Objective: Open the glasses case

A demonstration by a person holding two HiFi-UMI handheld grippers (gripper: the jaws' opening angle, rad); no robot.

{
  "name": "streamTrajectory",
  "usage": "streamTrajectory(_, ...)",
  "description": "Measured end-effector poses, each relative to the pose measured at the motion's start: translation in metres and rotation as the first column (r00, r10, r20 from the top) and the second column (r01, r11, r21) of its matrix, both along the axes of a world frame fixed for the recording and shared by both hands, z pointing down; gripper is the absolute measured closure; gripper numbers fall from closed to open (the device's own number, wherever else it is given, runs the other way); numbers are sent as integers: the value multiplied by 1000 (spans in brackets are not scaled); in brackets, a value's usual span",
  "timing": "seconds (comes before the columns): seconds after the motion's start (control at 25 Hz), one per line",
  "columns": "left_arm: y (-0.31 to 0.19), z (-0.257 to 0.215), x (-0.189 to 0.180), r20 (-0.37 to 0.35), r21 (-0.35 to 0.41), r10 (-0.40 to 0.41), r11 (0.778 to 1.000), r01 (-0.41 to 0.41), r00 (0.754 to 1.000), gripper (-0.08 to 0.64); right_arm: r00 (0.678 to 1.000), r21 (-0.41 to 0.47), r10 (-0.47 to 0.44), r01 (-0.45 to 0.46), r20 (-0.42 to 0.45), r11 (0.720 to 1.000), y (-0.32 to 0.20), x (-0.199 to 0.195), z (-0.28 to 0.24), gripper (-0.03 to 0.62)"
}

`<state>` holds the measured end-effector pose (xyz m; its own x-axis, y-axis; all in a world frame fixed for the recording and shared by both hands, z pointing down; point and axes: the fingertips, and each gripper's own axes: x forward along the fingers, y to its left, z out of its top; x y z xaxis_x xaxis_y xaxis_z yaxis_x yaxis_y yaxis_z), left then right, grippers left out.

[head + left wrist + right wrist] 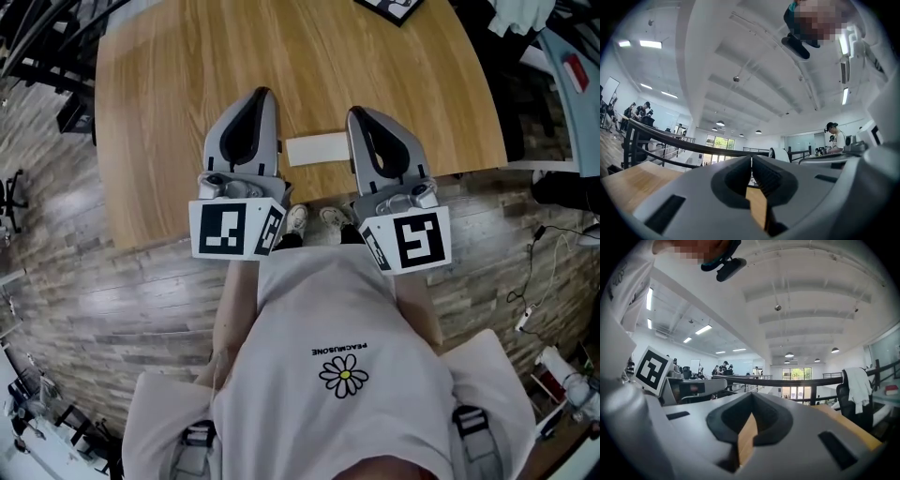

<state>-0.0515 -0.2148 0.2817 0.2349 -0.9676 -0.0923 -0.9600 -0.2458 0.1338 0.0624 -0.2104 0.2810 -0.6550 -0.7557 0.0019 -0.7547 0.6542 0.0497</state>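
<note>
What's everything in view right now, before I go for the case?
glasses case: one, white, flat on the table near its front edge, between the grippers
table: one, light wood, upper part of head view
marker card: one, black-and-white, table's far edge
shoes: two, white, on the floor below the table edge
left hand-held gripper: one, grey, left of the case, shut, empty
right hand-held gripper: one, grey, right of the case, shut, empty

light: bright, even ceiling lamps (650, 44) | edges: fisheye-warped, dark corners | focus: sharp
</note>
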Motion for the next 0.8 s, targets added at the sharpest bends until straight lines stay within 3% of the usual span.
streamTrajectory(0.2, -8, 8, 15, 120, -6, -6, 1000, 7, 993, 541, 1000, -14, -25, 26, 10, 1000, -9, 12, 3, 584)
streamTrajectory(0.32, -10, 10, 13, 131, -6, 9, 1000, -9, 991, 540, 999, -28, -48, 48, 0, 998, -9, 11, 8, 584)
streamTrajectory(0.4, -11, 18, 14, 161, -25, 64, 998, -61, 985, 528, 998, -49, -68, 69, 4, 996, -7, 10, 11, 584)
streamTrajectory(0.48, -11, 36, 22, 216, -71, 162, 986, -150, 963, 433, 996, -68, -88, 89, 10, 994, -5, 11, 15, 584)
streamTrajectory(0.56, -7, 63, 33, 238, -140, 295, 953, -267, 925, 373, 994, -79, -111, 110, -4, 991, -2, 11, 20, 584)
streamTrajectory(0.6, -2, 80, 39, 234, -184, 369, 925, -332, 900, 327, 992, -82, -124, 122, -18, 989, -2, 11, 23, 584)
streamTrajectory(0.72, 19, 133, 56, 235, -326, 565, 813, -483, 791, 282, 984, -107, -164, 156, -75, 982, -1, 11, 35, 580)
streamTrajectory(0.8, 31, 168, 60, 243, -417, 637, 750, -514, 732, 264, 977, -137, -178, 161, -120, 977, -1, 15, 48, 554)
